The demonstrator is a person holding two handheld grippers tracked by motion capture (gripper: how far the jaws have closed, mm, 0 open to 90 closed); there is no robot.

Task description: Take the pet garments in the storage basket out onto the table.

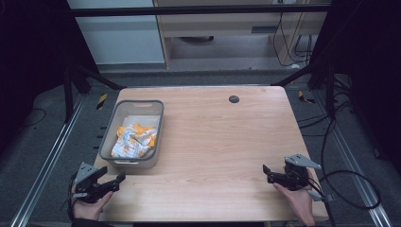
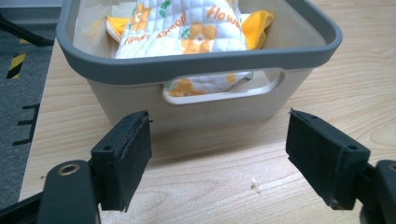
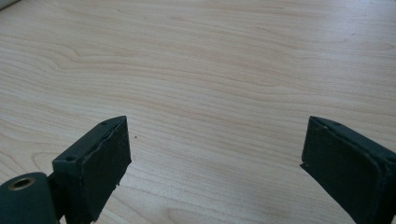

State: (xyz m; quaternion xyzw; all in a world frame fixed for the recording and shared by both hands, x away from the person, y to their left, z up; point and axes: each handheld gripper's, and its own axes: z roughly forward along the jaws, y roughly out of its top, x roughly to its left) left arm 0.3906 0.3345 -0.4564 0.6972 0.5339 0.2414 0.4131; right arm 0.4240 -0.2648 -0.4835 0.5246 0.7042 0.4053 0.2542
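Note:
A grey plastic bin (image 1: 114, 124) stands at the left of the wooden table (image 1: 217, 142). Inside it lies a crumpled white quilted cloth (image 1: 134, 141) with orange flower prints. In the left gripper view the bin (image 2: 201, 58) is close ahead, and the cloth (image 2: 187, 28) shows over its rim and through the handle slot. My left gripper (image 1: 122, 176) is held near the table's front left corner, just short of the bin, open with nothing between its pads. My right gripper (image 1: 265, 171) hovers over the front right of the table, open and empty, above bare wood (image 3: 215, 84).
A small black round grommet (image 1: 233, 99) sits in the tabletop near the far edge. Cables (image 1: 350, 189) trail off the right side onto the floor. Metal frame rails run along both sides of the table.

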